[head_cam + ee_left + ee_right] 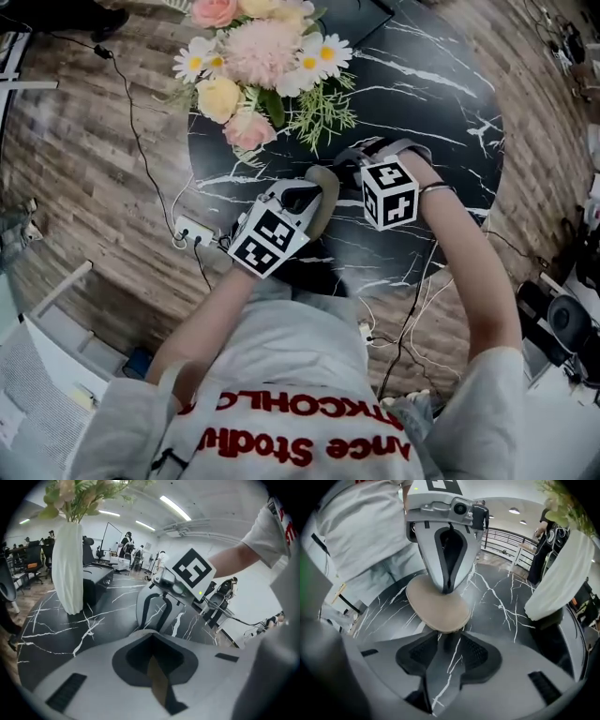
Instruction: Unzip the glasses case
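Over table [441, 103], glasses case [324, 192] toward flowers [258, 52]

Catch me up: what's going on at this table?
A person is working two handheld grippers over a black marble table. The left gripper is clamped on the edge of a tan glasses case. The right gripper faces the case from close by with its jaws open and nothing between them. Whether the zip has been opened can't be seen.

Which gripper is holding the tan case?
The left gripper, its jaws shut on the tan case; the right gripper has its jaws apart and empty.
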